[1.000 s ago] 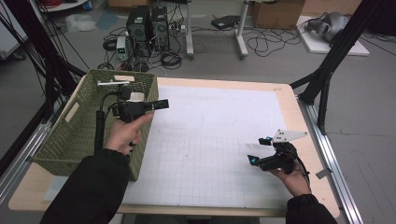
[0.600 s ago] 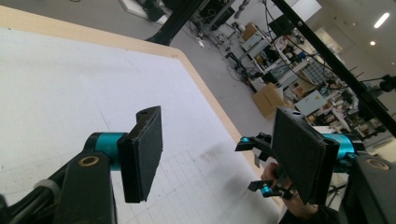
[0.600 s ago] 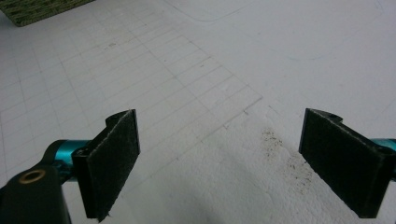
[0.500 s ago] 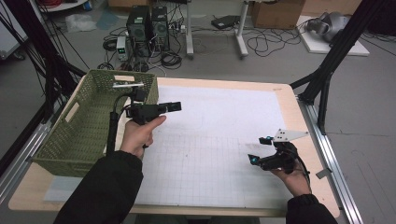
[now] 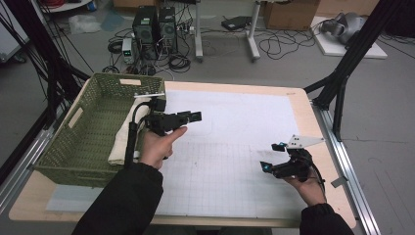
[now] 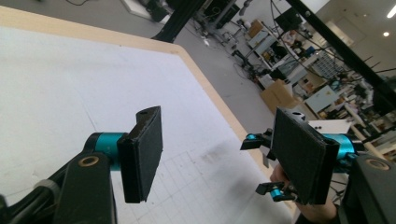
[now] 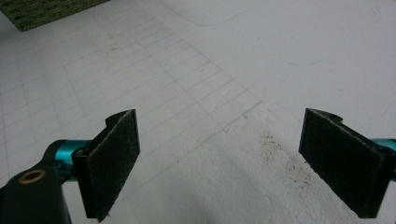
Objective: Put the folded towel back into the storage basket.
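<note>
My left gripper (image 5: 194, 116) is held up in a hand just right of the green basket (image 5: 66, 147), pointing right over the white grid mat (image 5: 230, 127). In the left gripper view its jaws (image 6: 224, 149) stand open with nothing between them. My right gripper (image 5: 272, 156) hovers low over the mat's right part, near the front. The right gripper view shows its jaws (image 7: 229, 158) wide open over bare mat (image 7: 196, 84). A cream cloth (image 5: 122, 142) lies inside the basket along its right wall.
The right hand's gripper (image 6: 264, 163) appears far off in the left gripper view. A corner of the basket (image 7: 42, 9) shows at the top left of the right gripper view. A black frame post (image 5: 342, 73) stands off the table's right edge; cables and computers lie on the floor behind.
My left gripper has swung rightward from above the basket's right rim to over the mat. The right gripper has stayed almost in place.
</note>
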Available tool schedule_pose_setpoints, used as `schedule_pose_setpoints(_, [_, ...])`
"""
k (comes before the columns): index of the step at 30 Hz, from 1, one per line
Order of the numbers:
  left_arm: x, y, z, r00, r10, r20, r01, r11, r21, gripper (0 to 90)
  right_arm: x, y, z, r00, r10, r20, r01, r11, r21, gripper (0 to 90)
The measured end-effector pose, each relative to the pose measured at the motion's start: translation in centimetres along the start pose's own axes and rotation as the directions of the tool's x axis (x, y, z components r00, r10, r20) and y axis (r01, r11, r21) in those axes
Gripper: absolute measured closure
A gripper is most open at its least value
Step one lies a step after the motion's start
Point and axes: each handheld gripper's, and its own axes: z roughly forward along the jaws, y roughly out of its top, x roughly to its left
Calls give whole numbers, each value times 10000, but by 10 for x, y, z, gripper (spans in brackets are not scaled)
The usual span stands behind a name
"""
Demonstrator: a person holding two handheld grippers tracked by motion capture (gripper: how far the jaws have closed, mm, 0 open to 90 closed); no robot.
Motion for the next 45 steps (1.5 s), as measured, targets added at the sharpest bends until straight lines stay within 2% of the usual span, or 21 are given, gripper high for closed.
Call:
schedule_pose_setpoints(7, [-4,-8,6,9994,262,-224,-264,9996,-76,343,0,1,-1,10000,-2,-2,2,10000,-23,115])
schedule_pose_setpoints(13, [-6,-15,10,9989,288,-374,-296,9994,-194,343,0,1,-2,10000,0,4,0,10000,-68,115])
schedule_pose_setpoints(20, [-10,-23,17,9954,652,-706,-665,9977,-155,343,0,1,-2,10000,15,1,-15,10000,-75,115])
schedule_pose_setpoints(25, [-12,-28,19,9899,969,-1033,-991,9949,-169,343,0,1,-2,10000,12,0,-12,10000,-83,115])
schedule_pose_setpoints(27, [-12,-29,19,9892,986,-1080,-1008,9948,-145,344,0,1,-2,10000,6,-1,-6,9999,-115,115])
schedule_pose_setpoints(30, [-12,-32,19,9847,1184,-1282,-1213,9925,-143,344,0,1,-2,10000,2,8,-2,9999,-129,115])
schedule_pose_setpoints(32, [-12,-33,20,9843,1184,-1311,-1212,9925,-134,344,0,1,-2,10000,3,16,-3,9999,-123,115])
schedule_pose_setpoints(45, [-9,-46,22,9685,1787,-1731,-1774,9839,234,342,0,1,-3,10000,52,1,-52,9998,-175,115])
